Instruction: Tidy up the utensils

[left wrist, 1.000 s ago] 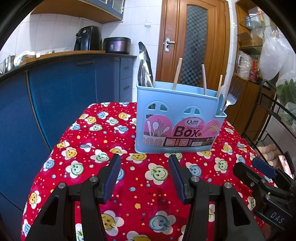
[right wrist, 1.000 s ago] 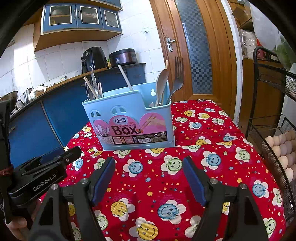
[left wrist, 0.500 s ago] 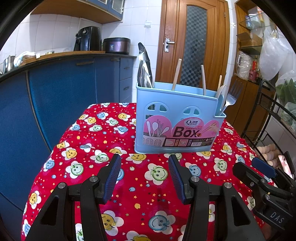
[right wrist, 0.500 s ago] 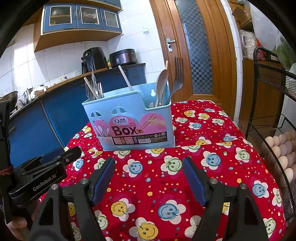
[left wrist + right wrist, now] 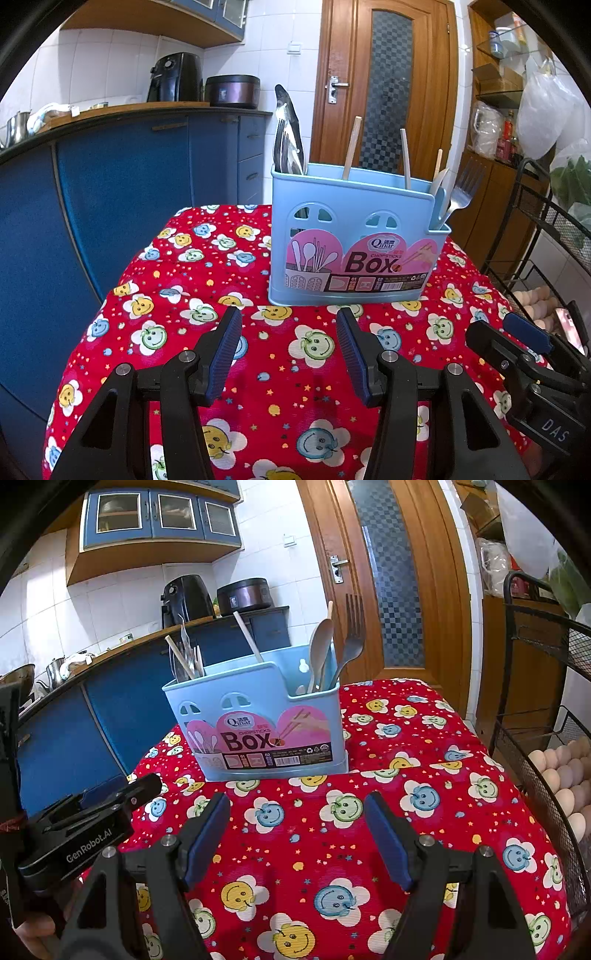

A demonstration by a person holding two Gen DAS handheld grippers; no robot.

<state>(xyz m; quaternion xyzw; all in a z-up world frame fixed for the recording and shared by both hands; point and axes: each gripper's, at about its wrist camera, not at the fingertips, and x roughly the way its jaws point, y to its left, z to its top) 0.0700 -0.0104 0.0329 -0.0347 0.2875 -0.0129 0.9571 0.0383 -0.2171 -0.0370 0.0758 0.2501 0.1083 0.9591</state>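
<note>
Left gripper (image 5: 288, 326), jaws spread apart and holding nothing, hovers low over the tabletop (image 5: 273, 373), which is covered by a red cloth printed with smiling flowers. Right gripper (image 5: 297, 810), jaws likewise apart and holding nothing, hovers just beside it on the near side of the same cloth; each gripper's black body is visible at the edge of the other's view. Ahead of both stands the light-blue utensil box (image 5: 351, 236), upright on the cloth near its far edge, its front bearing a pink label reading "Box". Left compartment: a bundle of metal cutlery (image 5: 288, 140) rising well above the rim. Middle compartment: pale chopsticks (image 5: 351, 147) leaning at separate angles. Lower right-hand compartment: a fork (image 5: 351, 638) with tines up and a spoon (image 5: 320, 642) beside it, both tilted toward the right. Background: blue kitchen cabinets (image 5: 122, 184) carrying a black air fryer (image 5: 175, 75) and a dark rice cooker (image 5: 232, 90), a wooden door (image 5: 388, 85), and at far right a black wire rack (image 5: 546, 768) holding eggs (image 5: 561, 764)
</note>
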